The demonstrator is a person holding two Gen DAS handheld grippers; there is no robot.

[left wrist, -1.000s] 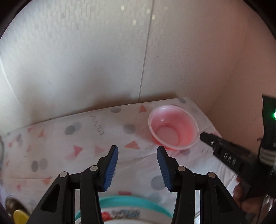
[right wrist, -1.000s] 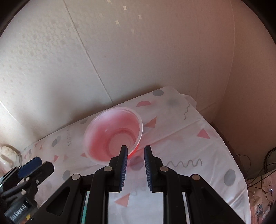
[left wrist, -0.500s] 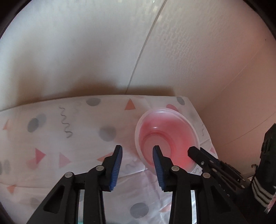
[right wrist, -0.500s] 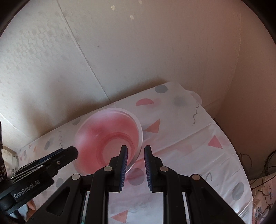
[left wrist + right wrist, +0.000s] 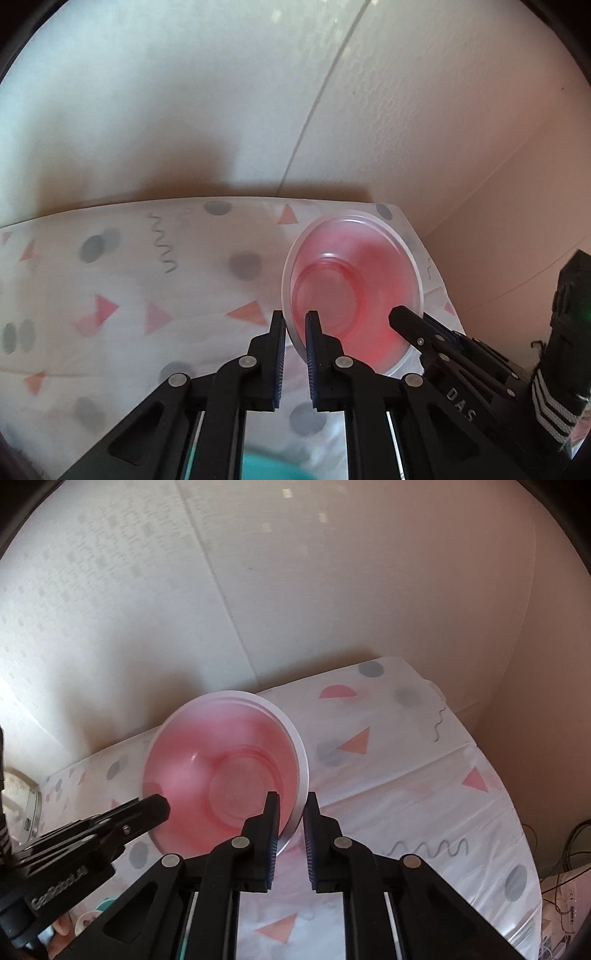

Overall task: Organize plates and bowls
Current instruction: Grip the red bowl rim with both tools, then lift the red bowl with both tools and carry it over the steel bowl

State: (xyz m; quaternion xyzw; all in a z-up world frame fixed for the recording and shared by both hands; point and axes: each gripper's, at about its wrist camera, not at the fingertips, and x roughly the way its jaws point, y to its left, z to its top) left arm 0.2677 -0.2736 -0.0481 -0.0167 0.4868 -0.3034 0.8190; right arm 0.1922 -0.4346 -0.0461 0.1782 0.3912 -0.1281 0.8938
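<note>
White textured wall panels stand behind a table covered with a white cloth [image 5: 122, 280] printed with grey dots, pink triangles and dark squiggles. On that cloth, near the back corner where the wall meets a beige side wall, sits the translucent pink plastic bowl [image 5: 354, 291] with a whitish rim, and it looks tipped rather than flat. Both tools grip the bowl by its rim from opposite sides. The left gripper [image 5: 295, 328] has just been closing, and its blue-padded jaws now stand narrow with the near left rim of the bowl pinched between them, one pad outside the wall and one inside. The right gripper [image 5: 291, 808] is likewise clamped narrow on the bowl's right rim, its left pad inside the bowl and its right pad outside. Each gripper's black fingers also show in the other's view, reaching to the bowl's far edge. Nearer than the bowl, at the bottom of the left wrist view, a blurred teal edge [image 5: 273, 467] shows between the gripper's arms.
</note>
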